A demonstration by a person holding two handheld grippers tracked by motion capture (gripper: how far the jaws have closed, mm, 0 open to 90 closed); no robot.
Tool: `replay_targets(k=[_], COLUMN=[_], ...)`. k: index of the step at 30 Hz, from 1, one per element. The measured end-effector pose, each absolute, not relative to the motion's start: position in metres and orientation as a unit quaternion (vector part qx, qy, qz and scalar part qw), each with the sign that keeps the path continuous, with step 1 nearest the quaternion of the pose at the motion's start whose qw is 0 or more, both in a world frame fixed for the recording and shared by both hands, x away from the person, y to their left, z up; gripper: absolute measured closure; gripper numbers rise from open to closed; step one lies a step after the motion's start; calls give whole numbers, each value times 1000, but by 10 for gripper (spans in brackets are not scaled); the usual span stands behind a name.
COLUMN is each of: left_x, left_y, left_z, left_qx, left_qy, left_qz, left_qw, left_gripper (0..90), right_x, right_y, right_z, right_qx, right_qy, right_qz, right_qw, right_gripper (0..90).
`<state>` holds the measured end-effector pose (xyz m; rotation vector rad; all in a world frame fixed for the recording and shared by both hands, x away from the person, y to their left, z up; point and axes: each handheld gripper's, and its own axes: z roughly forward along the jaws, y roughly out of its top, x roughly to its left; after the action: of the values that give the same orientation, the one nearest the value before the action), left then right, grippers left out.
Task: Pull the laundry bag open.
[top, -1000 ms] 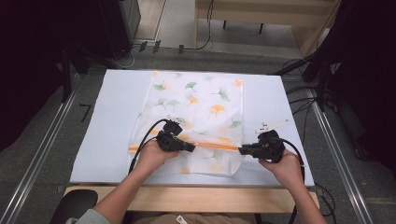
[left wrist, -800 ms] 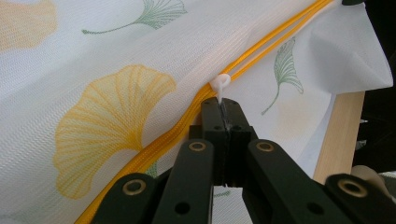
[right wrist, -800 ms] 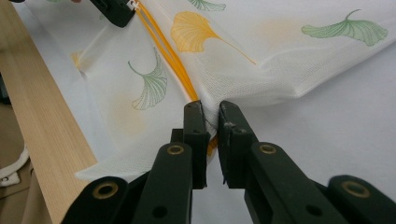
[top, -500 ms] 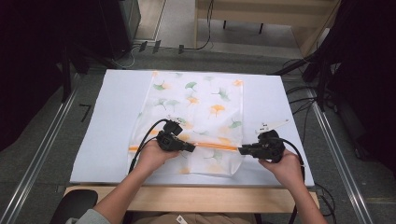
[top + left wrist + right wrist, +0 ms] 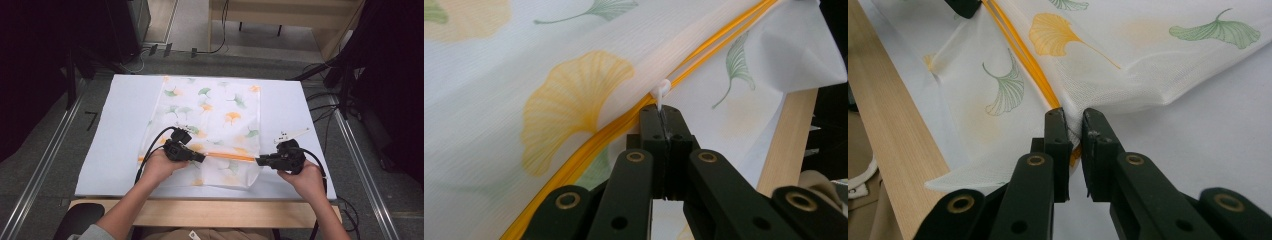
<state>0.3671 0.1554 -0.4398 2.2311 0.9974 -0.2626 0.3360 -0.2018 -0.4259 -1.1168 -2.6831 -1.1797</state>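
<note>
A: What has the left gripper got?
B: Its jaws are pinched tight on the white zipper pull, left of the mesh laundry bag's middle.
A: Where's the bag?
B: Flat on the white table cover, centred, orange zipper running across its near part.
A: The right gripper?
B: Clamped on the bag's right edge at the zipper's end.

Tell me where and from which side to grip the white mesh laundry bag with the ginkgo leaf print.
Grip the white mesh laundry bag with ginkgo leaf print at its orange zipper line, coming in level from either end. That seam is the stiffest part of the limp, flat fabric. The left gripper already pinches the white zipper pull; the right gripper clamps the seam's other end.
</note>
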Motion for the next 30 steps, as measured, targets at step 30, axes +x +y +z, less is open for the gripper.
replay_targets(k=[30], left_x=[362], left_y=[175], left_z=[-439], left_qx=[849], left_qy=[391], left_qz=[-109], left_qw=[339], left_gripper=[900], right_x=[337], right_y=[-200], right_z=[-428], right_qx=[-356], right_qy=[-858], right_qz=[-370], right_qw=[1], right_gripper=[845])
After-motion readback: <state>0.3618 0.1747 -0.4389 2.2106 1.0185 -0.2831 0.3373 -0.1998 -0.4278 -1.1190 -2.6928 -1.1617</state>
